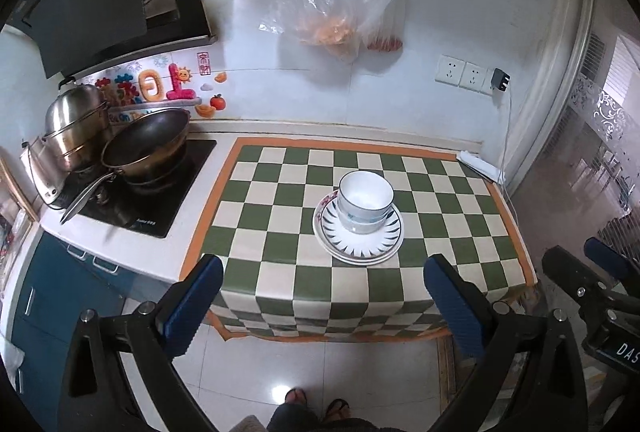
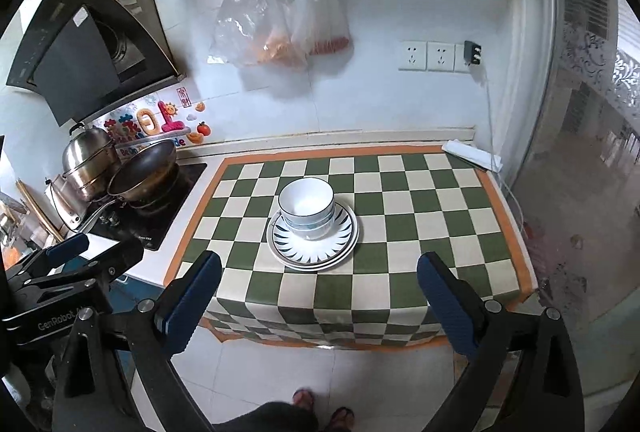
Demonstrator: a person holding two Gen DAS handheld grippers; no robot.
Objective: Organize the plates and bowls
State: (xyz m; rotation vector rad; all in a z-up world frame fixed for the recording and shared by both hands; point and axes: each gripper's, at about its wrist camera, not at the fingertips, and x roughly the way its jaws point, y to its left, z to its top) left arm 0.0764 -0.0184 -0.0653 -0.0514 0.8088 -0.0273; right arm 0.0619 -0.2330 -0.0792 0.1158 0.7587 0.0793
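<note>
Stove side: a wok [image 1: 148, 139] and a stack of steel pots [image 1: 76, 131] are sitting on the black cooktop [image 1: 160, 207] at the far left of the counter, well apart from the dishes.

Cloth: a green-and-white checked cloth [image 1: 280, 191] with an orange border is covering the counter and hanging over its front edge.

Left gripper: the left gripper [image 1: 323, 286] is hovering off the front edge of the counter, its two blue-padded fingers [image 1: 196, 296] standing wide apart with nothing between them.

Plates: a small stack of plates [image 1: 358, 244] is lying on the cloth near the middle; the top one is showing a ring of dark leaf marks.

Bowls: white bowls [image 1: 366, 197] are sitting nested, mouth up, on the plates, toward the plates' far side.

Dishes against left gripper: in the left wrist view the stack is lying ahead of the fingertips and slightly right of centre between them, not touching either pad.

Right gripper: the right gripper [image 2: 319, 282] is hanging beside the left one, also clear of the counter, its jaws opening to nearly full width and holding nothing.

Dishes against right gripper: in the right wrist view the plates [image 2: 314, 246] and bowls [image 2: 306, 201] are lying ahead of the gap, a little left of centre, apart from both pads.

Wall: two clear plastic bags [image 1: 340, 11] are hanging from a rail above the counter.

Floor: a person's sandalled feet [image 1: 316, 404] are showing on the tiles below.
</note>
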